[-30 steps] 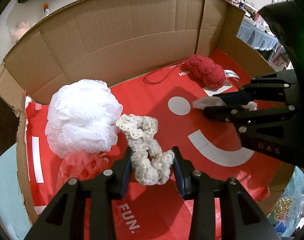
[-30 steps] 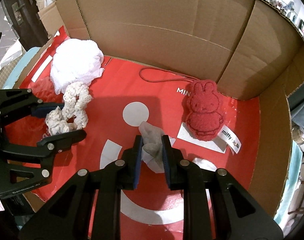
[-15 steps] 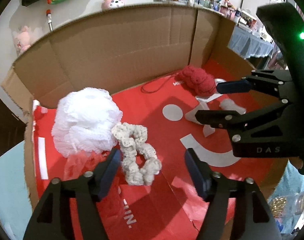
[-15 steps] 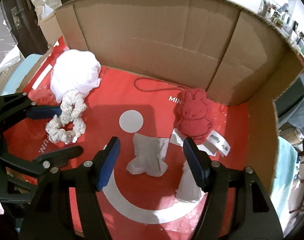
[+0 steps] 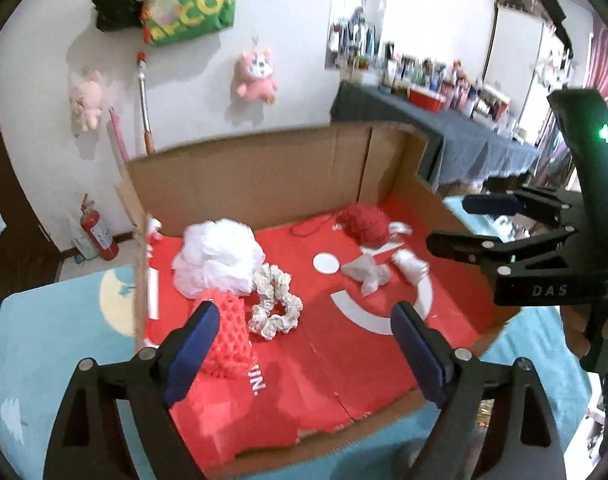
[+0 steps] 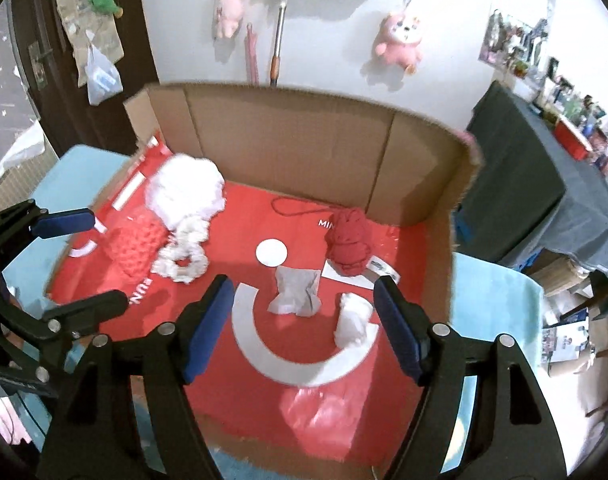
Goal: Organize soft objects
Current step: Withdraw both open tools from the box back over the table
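Both hand-held grippers sit above the open cardboard box [image 6: 304,148] lined with a red printed bag [image 6: 240,236]. Left hand-held gripper [image 5: 304,340] is released, its jaws have just been opening, nothing between them; the cream crocheted scrunchie [image 5: 274,306] lies on the red liner below, touching the white mesh bath pouf [image 5: 218,258] and just beside the coral knitted pouch [image 5: 228,328]. Right hand-held gripper [image 6: 304,316] is also released, jaws just opened, empty; the crumpled grey-white cloth [image 6: 296,290] lies under it, with a small white cloth wad [image 6: 353,320] near and the red knitted bunny toy [image 6: 349,242] at the back right.

Judgement: release step looks done, both items down inside the box. To finish well: lift clear straight up with jaws kept wide so pads don't snag the crochet loops or drag the cloth, and keep the two grippers apart. White pieces are grouped left, cloths centre-right; next pick likely needs a low, centred pinch on soft bulk
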Tool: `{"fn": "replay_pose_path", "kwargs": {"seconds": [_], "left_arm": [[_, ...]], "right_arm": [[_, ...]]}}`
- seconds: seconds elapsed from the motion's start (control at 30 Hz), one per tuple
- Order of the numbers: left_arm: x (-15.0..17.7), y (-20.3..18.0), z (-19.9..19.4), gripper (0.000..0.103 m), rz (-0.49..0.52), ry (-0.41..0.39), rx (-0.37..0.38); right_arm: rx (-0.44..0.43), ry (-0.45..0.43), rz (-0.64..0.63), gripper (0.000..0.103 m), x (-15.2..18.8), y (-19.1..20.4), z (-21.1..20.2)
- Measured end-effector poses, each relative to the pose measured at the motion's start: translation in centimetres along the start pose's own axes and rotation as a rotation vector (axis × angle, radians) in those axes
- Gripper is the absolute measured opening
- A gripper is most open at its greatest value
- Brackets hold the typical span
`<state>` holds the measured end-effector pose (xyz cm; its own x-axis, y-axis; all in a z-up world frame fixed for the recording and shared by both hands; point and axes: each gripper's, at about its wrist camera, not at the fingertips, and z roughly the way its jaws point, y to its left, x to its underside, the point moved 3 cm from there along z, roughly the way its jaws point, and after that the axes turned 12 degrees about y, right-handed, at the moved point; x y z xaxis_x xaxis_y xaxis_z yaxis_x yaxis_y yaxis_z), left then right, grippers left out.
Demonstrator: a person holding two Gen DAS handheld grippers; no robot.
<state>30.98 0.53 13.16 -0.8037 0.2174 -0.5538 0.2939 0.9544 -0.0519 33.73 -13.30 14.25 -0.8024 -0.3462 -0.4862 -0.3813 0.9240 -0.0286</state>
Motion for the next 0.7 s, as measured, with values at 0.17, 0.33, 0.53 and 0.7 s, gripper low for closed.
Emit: {"fn": "replay_pose_path", "kwargs": {"seconds": [0.17, 0.33, 0.53, 0.7], "left_arm": [[1.9, -0.8, -5.5, 0.100, -0.023, -0.133, 0.000], [4.1, -2.2, -10.4, 0.103, -0.013, -0.253, -0.021], [6.6, -3.8, -13.9, 0.103, -0.017, -0.346, -0.006], [9.4, -5.4, -16.0, 0.103, -0.013, -0.405, 0.002]], "right_arm": [[0.005, -0.094, 0.012, 0.077, 2.3, 0.7, -4.9], [0.016, -0.181, 0.027, 0.083, 5.0, 1.2, -9.5], [0.028, -0.298, 0.041, 0.087, 8.9, 2.2, -14.7], [0.050, -0.398, 0.039, 0.091, 12.9, 3.4, -18.0]]}}
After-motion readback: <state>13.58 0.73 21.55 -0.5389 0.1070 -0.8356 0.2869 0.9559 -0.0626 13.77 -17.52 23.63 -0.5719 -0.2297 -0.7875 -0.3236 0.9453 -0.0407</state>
